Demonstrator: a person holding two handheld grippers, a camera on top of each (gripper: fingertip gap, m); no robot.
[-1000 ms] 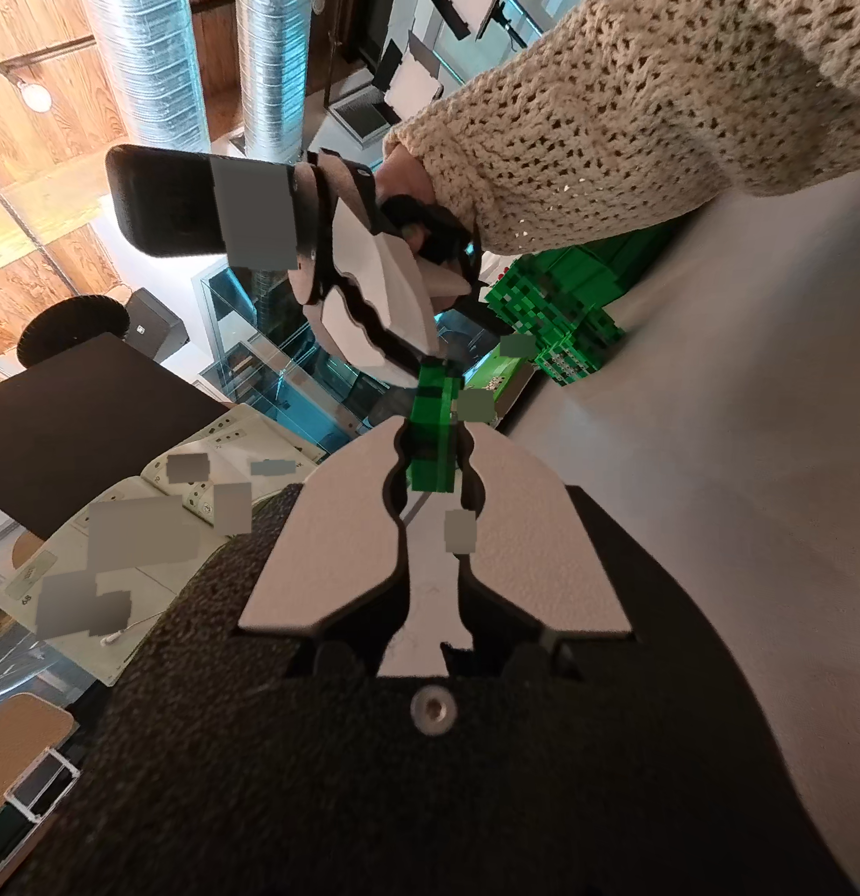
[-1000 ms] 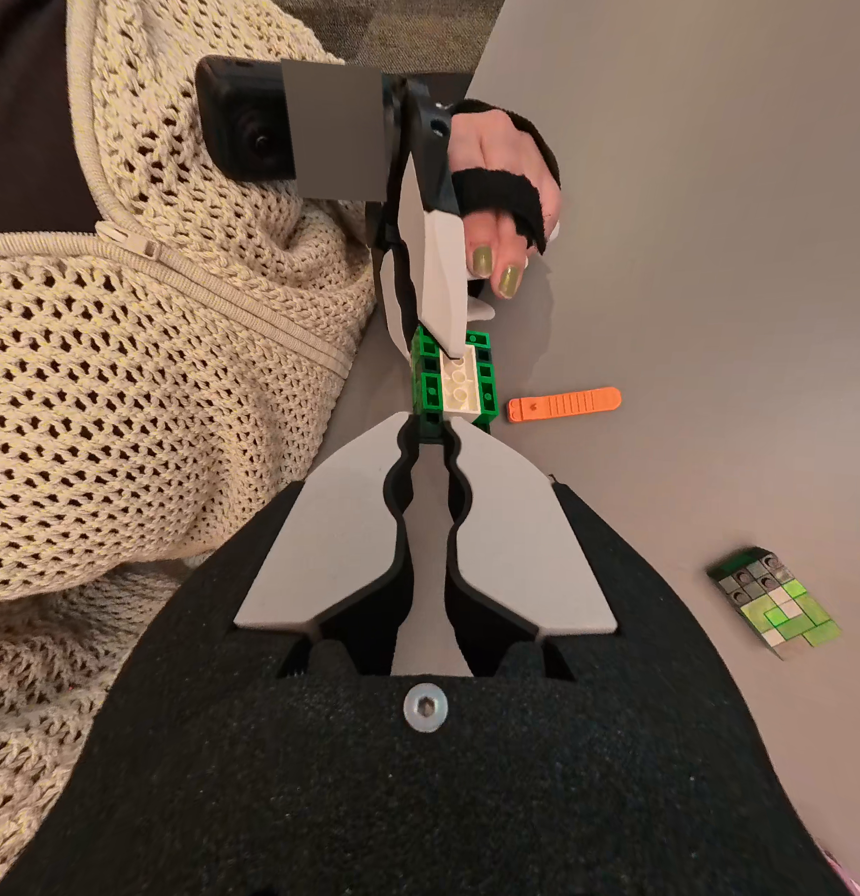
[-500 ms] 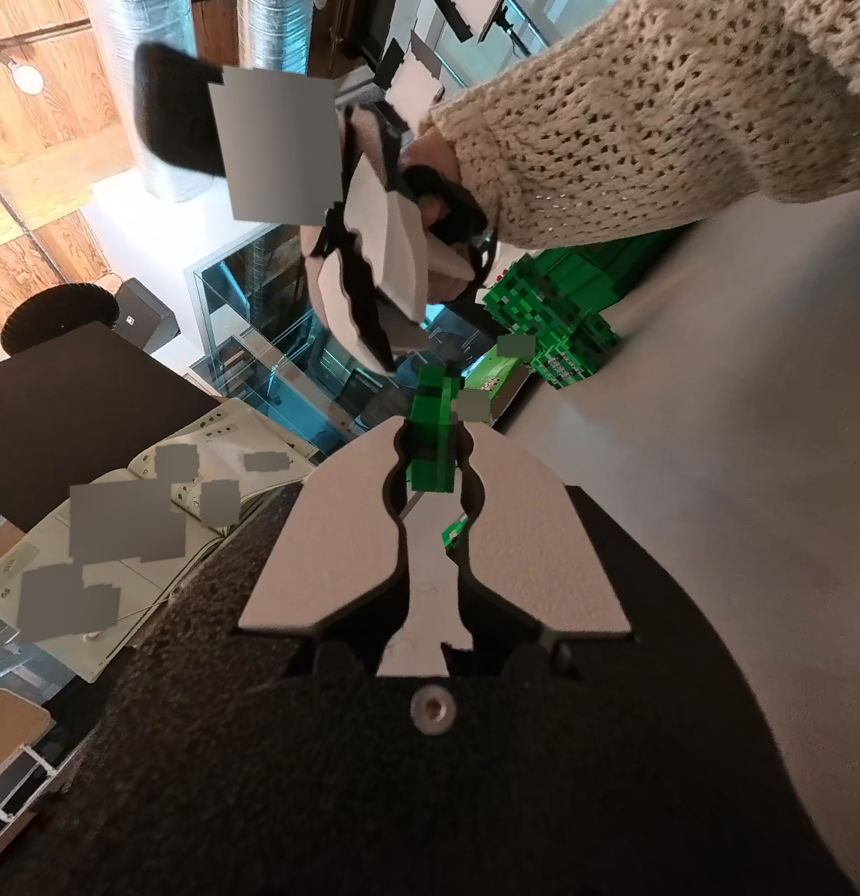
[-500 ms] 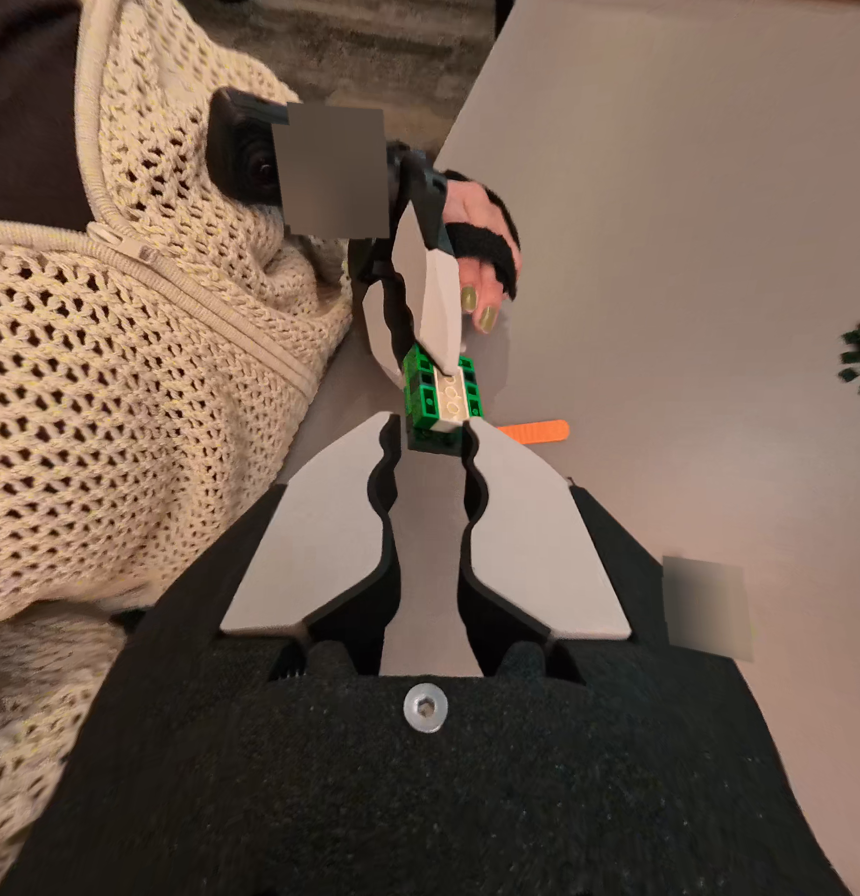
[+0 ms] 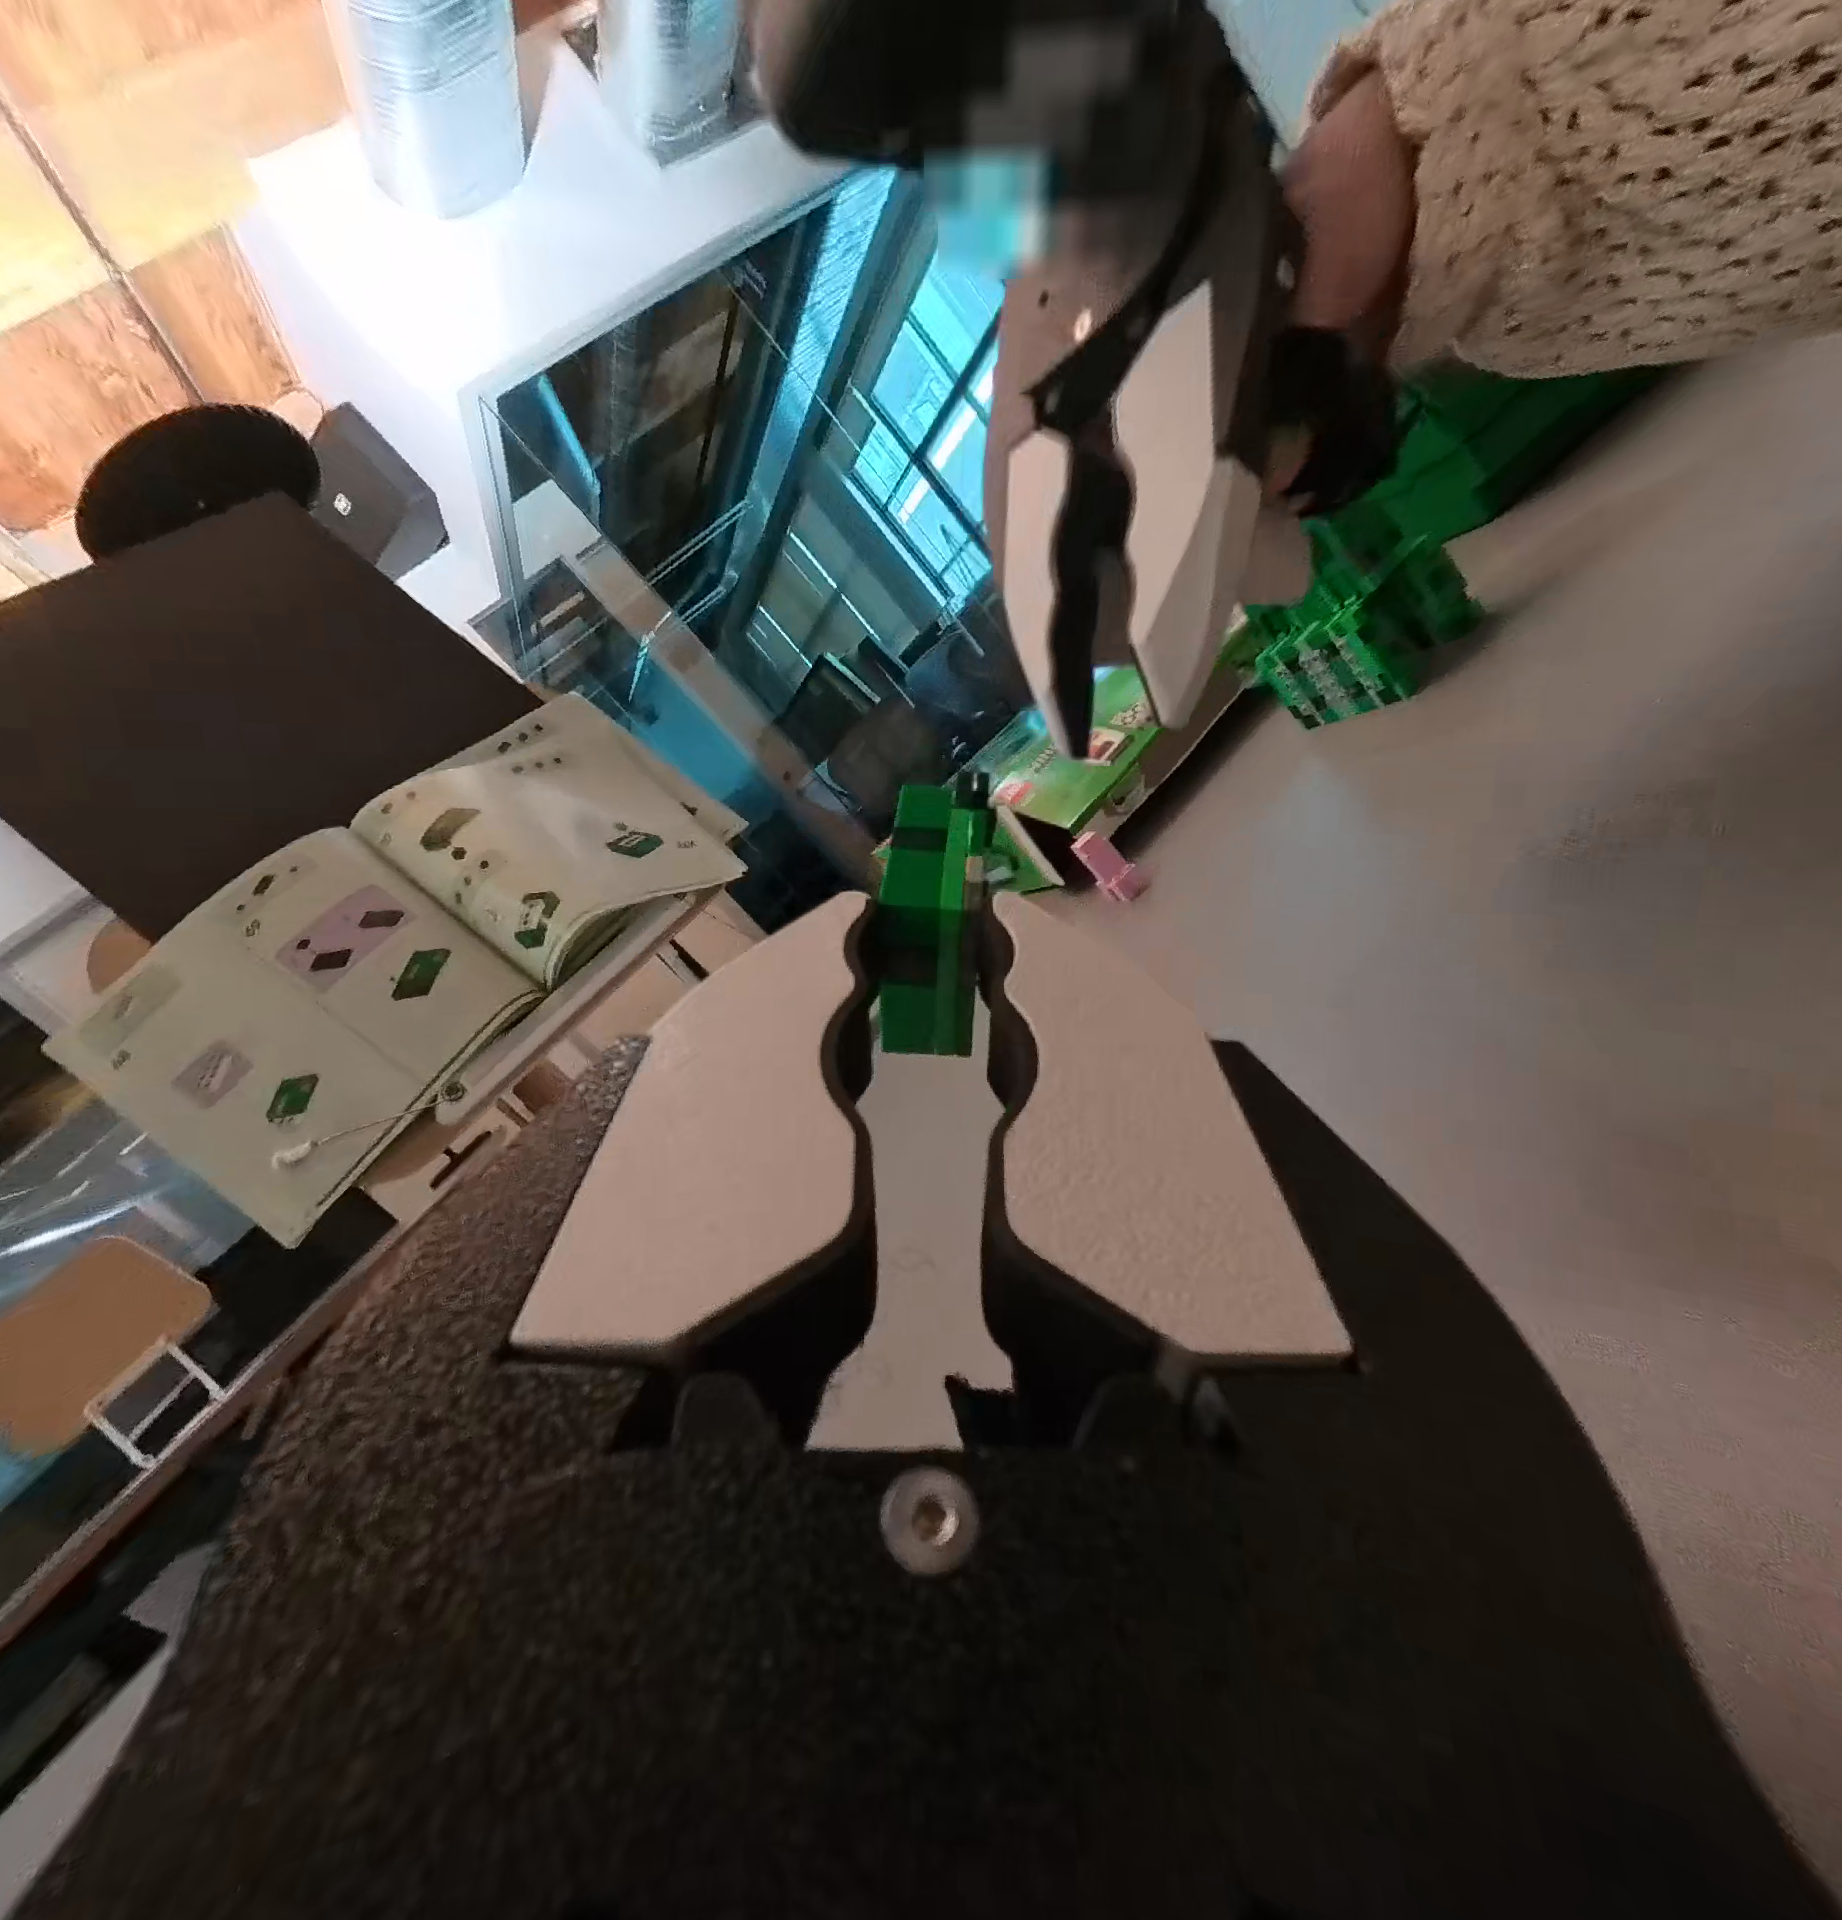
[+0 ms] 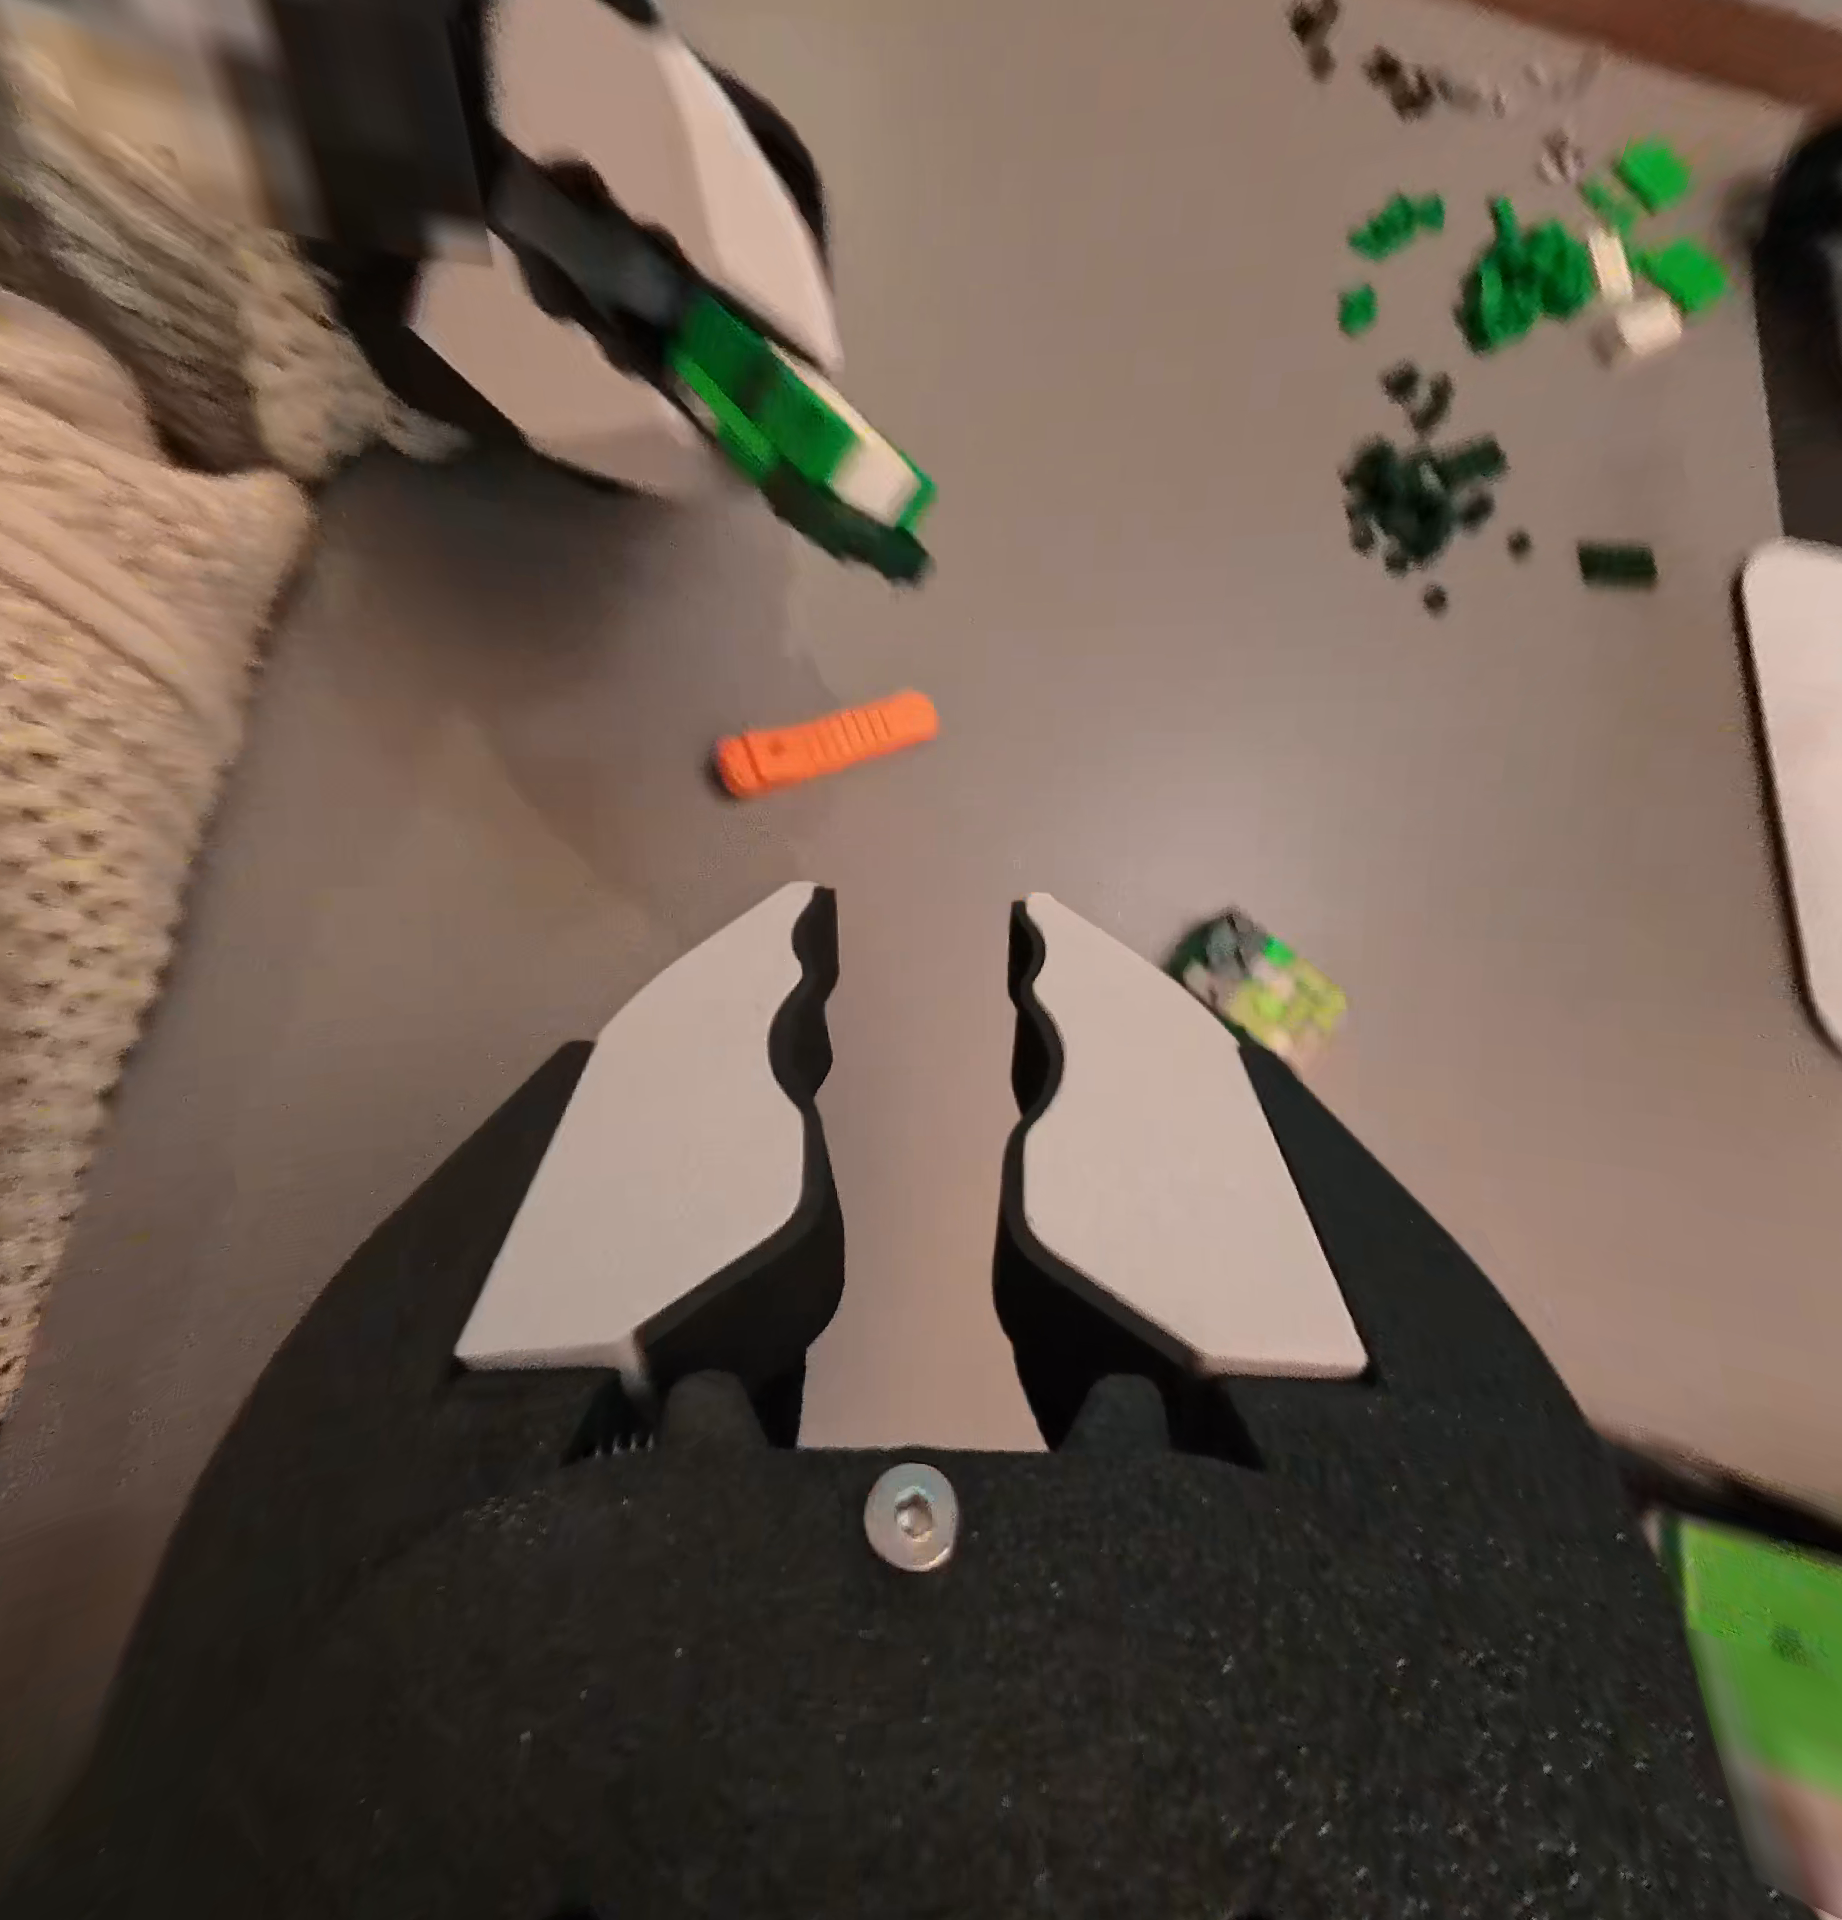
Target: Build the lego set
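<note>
My left gripper (image 5: 927, 920) is shut on a small green lego assembly (image 5: 927, 935) and holds it in the air above the grey table (image 5: 1519, 1039). In the right wrist view the left gripper (image 6: 756, 384) is at the upper left, and the assembly (image 6: 813, 447) shows a white brick on its top. My right gripper (image 6: 917, 902) is open and empty, well apart from the assembly. In the left wrist view the right gripper (image 5: 1119, 727) hangs above and beyond the assembly.
An orange brick separator (image 6: 829, 743) and a small green tiled plate (image 6: 1265, 987) lie on the table. Loose green pieces (image 6: 1540, 270) and dark green pieces (image 6: 1416, 488) lie at the far right. A large green build (image 5: 1353, 623), a pink piece (image 5: 1109, 878) and an open instruction booklet (image 5: 377, 956) are beyond. There is about 10 cm between the tips of the two grippers.
My right gripper has opened and drawn back and to the right, away from the assembly it was touching. My left gripper still holds the assembly.
</note>
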